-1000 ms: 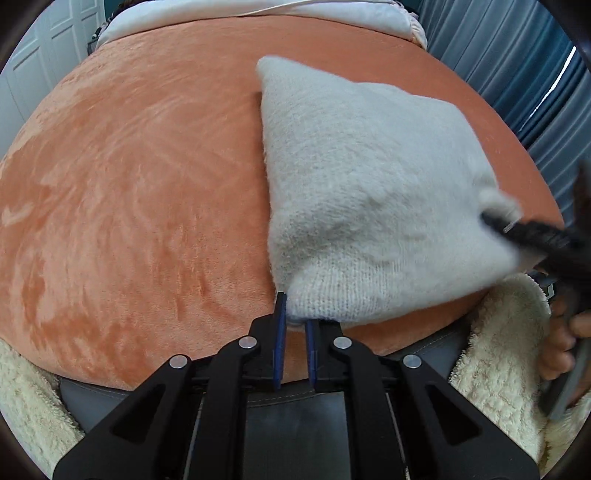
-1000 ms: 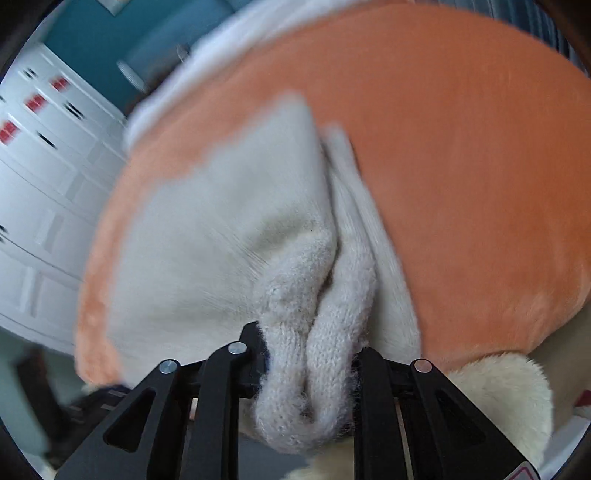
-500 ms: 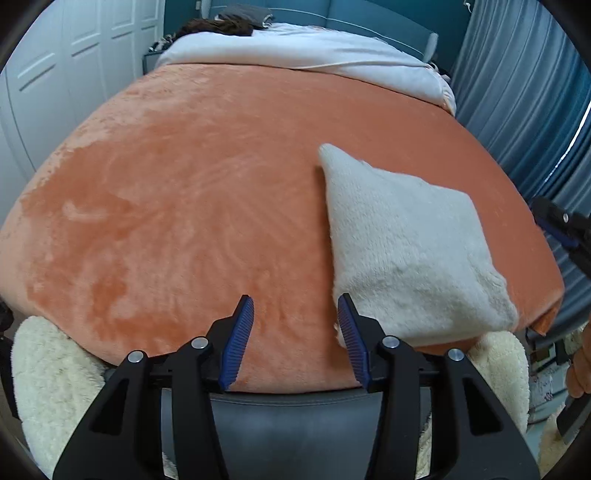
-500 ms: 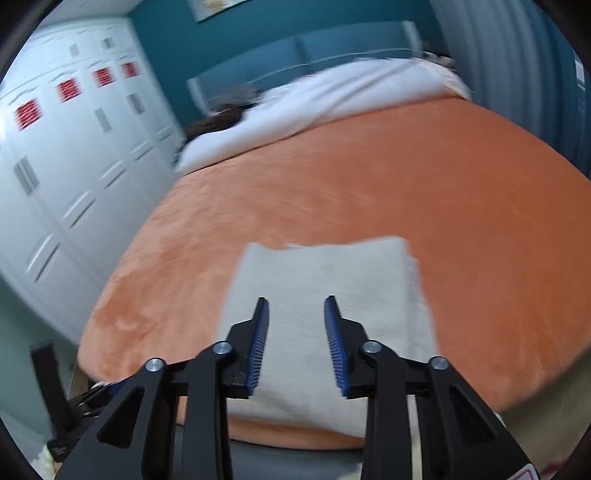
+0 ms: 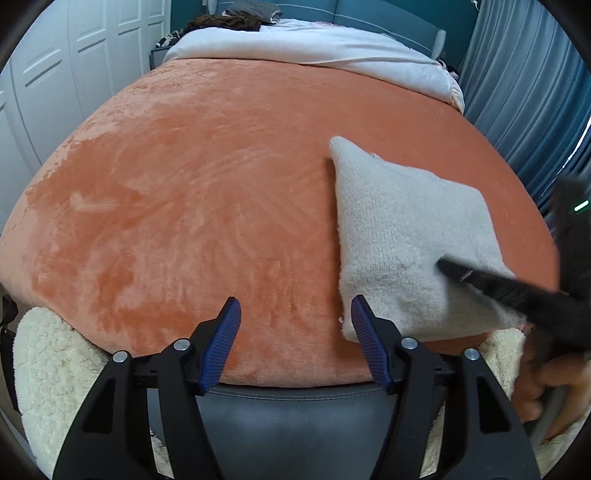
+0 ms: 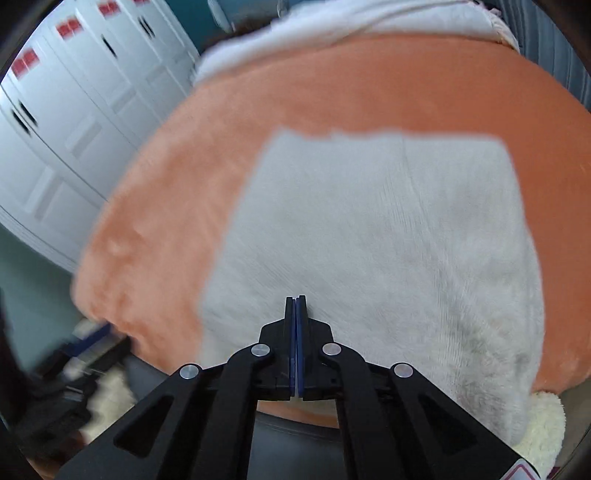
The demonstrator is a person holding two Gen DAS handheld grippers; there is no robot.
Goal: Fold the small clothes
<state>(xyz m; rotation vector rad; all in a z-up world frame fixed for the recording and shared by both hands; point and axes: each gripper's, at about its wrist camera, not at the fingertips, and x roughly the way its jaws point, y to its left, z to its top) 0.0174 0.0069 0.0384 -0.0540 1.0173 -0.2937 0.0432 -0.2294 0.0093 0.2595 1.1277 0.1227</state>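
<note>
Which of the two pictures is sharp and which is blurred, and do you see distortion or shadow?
Left wrist view: sharp; the knit of the folded sweater and the nap of the orange blanket read clearly, and the fisheye bulges the bed; the right gripper is slightly smeared. Right wrist view: motion blur smears the sweater's edges and the white cupboards. Light is soft; shadows are faint.

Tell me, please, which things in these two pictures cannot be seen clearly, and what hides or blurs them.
- Folded knit garment, left wrist view: its near right corner is covered by the right gripper.
- Same garment, right wrist view: motion blur hides its folds and edges.
- Whether the shut right gripper presses on the garment or hangs above it: cannot tell.
- Dark items by the pillow, left wrist view: too small to identify.
</note>
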